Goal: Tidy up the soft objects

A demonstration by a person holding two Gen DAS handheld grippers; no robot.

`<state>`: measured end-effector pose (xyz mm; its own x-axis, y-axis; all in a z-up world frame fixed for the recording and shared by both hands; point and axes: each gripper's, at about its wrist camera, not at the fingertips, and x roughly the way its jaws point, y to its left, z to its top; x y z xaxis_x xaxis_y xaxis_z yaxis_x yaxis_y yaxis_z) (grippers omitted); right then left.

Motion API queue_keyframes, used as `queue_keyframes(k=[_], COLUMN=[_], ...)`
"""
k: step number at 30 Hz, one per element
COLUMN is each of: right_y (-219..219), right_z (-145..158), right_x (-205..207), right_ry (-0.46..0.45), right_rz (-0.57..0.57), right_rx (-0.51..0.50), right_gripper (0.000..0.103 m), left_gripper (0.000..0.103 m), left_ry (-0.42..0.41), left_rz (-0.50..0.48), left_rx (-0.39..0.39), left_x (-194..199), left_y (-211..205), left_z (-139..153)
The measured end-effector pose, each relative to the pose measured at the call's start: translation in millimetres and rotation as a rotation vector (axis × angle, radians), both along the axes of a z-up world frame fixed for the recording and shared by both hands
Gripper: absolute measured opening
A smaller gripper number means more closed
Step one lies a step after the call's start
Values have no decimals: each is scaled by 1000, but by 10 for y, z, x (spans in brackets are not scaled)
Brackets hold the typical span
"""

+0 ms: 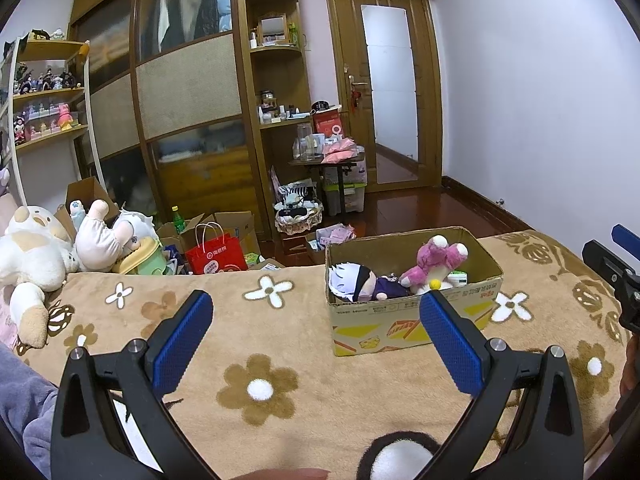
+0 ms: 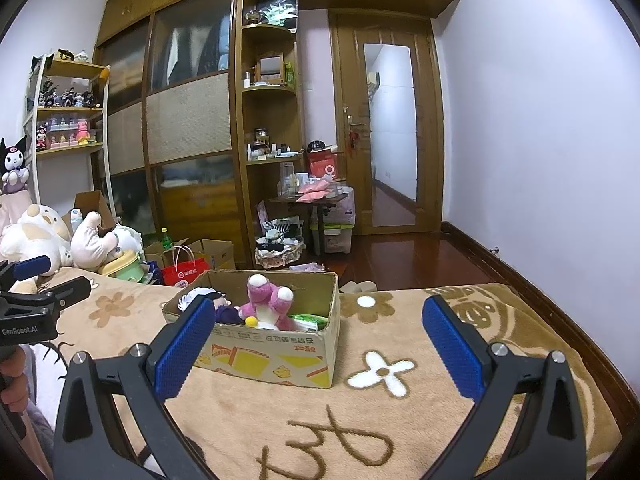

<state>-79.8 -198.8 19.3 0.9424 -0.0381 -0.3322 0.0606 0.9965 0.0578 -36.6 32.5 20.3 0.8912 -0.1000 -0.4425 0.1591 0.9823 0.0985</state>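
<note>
A cardboard box (image 1: 400,320) (image 2: 280,356) stands on the flowered blanket. In it lie a pink plush (image 1: 434,258) (image 2: 268,300) and a white-haired doll (image 1: 352,280) (image 2: 202,294). My left gripper (image 1: 316,304) is open and empty, in front of the box and to its left. My right gripper (image 2: 318,312) is open and empty, in front of the box and to its right. A white and tan plush (image 1: 28,256) (image 2: 34,230) and an upside-down white plush (image 1: 106,236) (image 2: 94,240) lie at the bed's left end.
The tan blanket (image 1: 260,360) (image 2: 400,400) covers the bed. A red paper bag (image 1: 216,258) (image 2: 184,274), open cartons and a basket sit on the floor beyond it. A wardrobe, shelves and a wooden door (image 1: 390,92) stand behind.
</note>
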Motion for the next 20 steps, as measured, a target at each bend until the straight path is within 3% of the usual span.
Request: queue_keyframes(k=[20], right_y=[30], right_z=[2], right_x=[-42], right_ry=[-4], right_rz=[-15], right_rx=[-14], right_gripper=[103], left_gripper=[102], left_ry=[-4], left_rz=[6], left_rx=[4], left_x=[-10], left_y=[9], left_z=[-4])
